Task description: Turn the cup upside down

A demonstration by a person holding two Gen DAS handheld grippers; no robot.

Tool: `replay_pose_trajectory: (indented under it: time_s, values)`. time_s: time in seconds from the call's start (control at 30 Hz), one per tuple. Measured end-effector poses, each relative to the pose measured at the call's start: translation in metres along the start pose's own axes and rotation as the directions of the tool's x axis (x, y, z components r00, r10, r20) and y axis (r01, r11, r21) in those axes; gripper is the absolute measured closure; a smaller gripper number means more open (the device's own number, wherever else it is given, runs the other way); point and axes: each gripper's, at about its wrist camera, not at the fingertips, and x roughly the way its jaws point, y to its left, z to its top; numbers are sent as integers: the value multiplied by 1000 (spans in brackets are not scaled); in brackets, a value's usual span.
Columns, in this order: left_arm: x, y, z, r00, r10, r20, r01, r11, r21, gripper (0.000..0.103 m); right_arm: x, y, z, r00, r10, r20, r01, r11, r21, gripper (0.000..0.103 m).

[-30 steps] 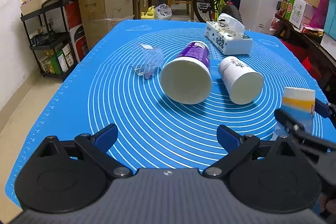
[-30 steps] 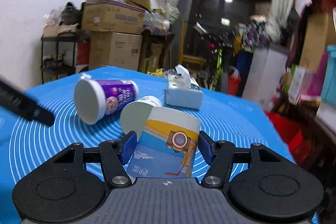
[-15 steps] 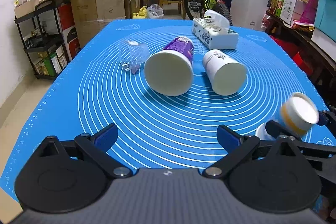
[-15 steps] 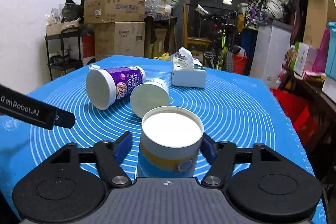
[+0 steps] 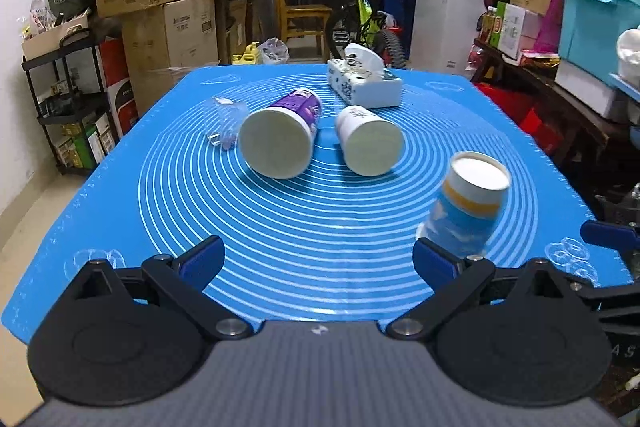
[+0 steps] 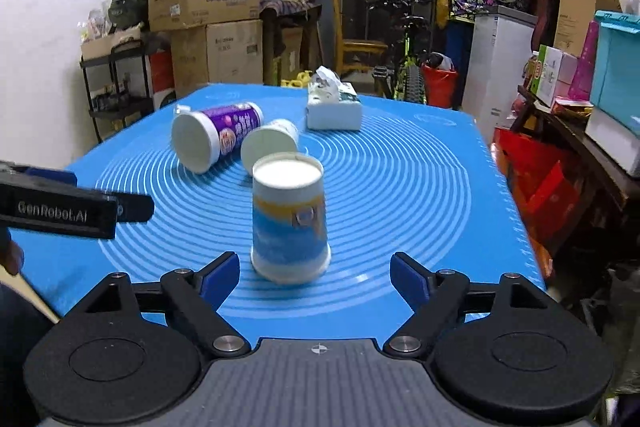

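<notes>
One blue-and-white paper cup with a yellow band (image 6: 289, 223) stands upside down, rim on the blue silicone mat (image 6: 408, 187) covering the table, white base facing up. The right tool (image 6: 315, 275) sits just behind the cup with both blue-padded fingers spread wide, touching nothing; the cup lies between and slightly ahead of them. The left tool (image 5: 318, 259) is likewise spread wide and holds nothing, with the cup (image 5: 468, 203) beside its right finger.
</notes>
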Motion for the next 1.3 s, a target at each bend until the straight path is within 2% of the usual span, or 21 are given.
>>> replay_pose_trajectory:
  time_s: [0.17, 0.5, 1.3]
  values:
    - [-12, -5, -10, 1000, -9, 8, 9, 1000, 1, 4, -23, -5, -11, 1000, 6, -14, -6, 1000, 28, 18]
    - [-29, -10, -25, 1000, -23, 8, 23, 1000, 13, 4, -49, -7, -23, 1000, -9, -30, 9, 1000, 5, 18]
    - [-31, -18, -34, 999, -34, -16, 34, 999, 42, 4, -55, -11, -23, 999, -14, -37, 14, 1000, 8, 18]
